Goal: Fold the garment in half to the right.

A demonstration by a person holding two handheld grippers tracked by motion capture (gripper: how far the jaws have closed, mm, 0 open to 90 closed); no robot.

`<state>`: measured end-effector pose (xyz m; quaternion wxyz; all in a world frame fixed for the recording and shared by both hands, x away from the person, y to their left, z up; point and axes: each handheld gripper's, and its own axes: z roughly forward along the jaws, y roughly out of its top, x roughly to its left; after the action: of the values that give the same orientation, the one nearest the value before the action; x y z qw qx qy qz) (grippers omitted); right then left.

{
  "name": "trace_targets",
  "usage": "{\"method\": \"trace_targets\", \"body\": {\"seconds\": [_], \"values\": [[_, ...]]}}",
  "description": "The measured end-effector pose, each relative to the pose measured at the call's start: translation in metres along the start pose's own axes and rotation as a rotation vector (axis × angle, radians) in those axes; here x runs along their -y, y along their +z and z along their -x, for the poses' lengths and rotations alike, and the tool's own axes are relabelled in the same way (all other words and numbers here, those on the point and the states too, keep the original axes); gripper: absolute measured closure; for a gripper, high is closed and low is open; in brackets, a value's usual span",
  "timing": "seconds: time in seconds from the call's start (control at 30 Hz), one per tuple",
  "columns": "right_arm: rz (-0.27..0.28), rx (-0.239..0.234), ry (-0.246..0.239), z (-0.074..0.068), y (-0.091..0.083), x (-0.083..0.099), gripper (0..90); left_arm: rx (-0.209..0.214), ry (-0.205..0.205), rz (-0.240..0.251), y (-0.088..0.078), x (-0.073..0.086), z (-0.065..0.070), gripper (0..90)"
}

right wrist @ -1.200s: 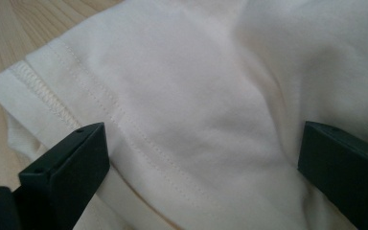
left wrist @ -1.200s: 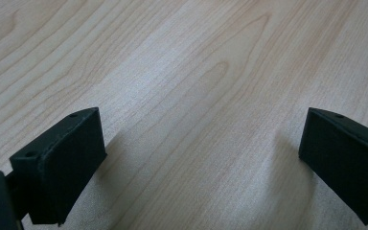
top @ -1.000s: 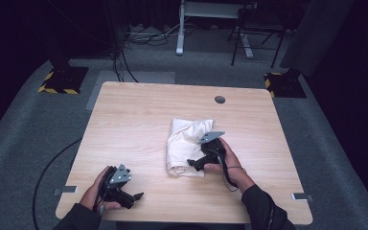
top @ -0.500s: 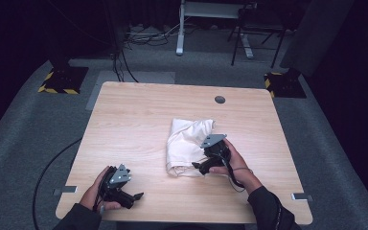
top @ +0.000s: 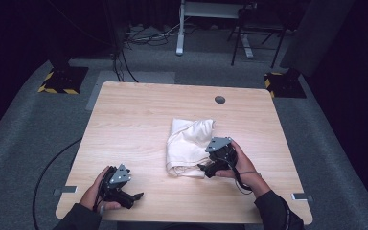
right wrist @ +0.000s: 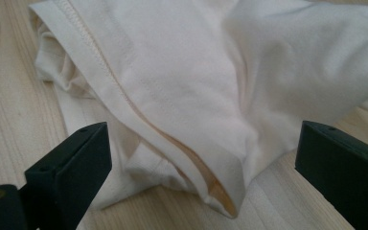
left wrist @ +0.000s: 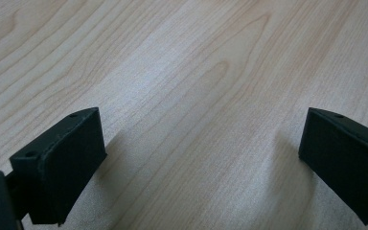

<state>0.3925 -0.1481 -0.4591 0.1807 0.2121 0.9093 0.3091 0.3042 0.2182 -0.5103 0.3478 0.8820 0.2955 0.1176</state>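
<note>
1. Cloth: cream-white, plain, with a yellowish tint along the stitched hem.
2. Table: light wood with a darker grain pattern and a dark round hole near the far edge.
3. Both grippers, left gripper and right gripper: black, with grey top plates.
4. Floor: grey carpet.
5. Stand bases: black with yellow-black hazard stripes.

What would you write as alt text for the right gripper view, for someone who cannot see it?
A crumpled cream-white cloth with a stitched hem lies on a light wooden table, seen close up. The right gripper has its two black jaws wide open on either side of the cloth's nearest folded corner, not gripping it.
</note>
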Motion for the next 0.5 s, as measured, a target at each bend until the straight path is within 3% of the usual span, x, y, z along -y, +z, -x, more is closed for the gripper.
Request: {"method": "trace_targets", "body": {"seconds": [0.37,0.5], "values": [[-0.049,0.022,-0.031,-0.005,-0.009,0.015,6.7,0.000,0.000,0.000,0.000,0.000,0.000,2.0],[-0.052,0.016,-0.015,-0.006,-0.013,0.023,6.2,0.000,0.000,0.000,0.000,0.000,0.000,2.0]]}}
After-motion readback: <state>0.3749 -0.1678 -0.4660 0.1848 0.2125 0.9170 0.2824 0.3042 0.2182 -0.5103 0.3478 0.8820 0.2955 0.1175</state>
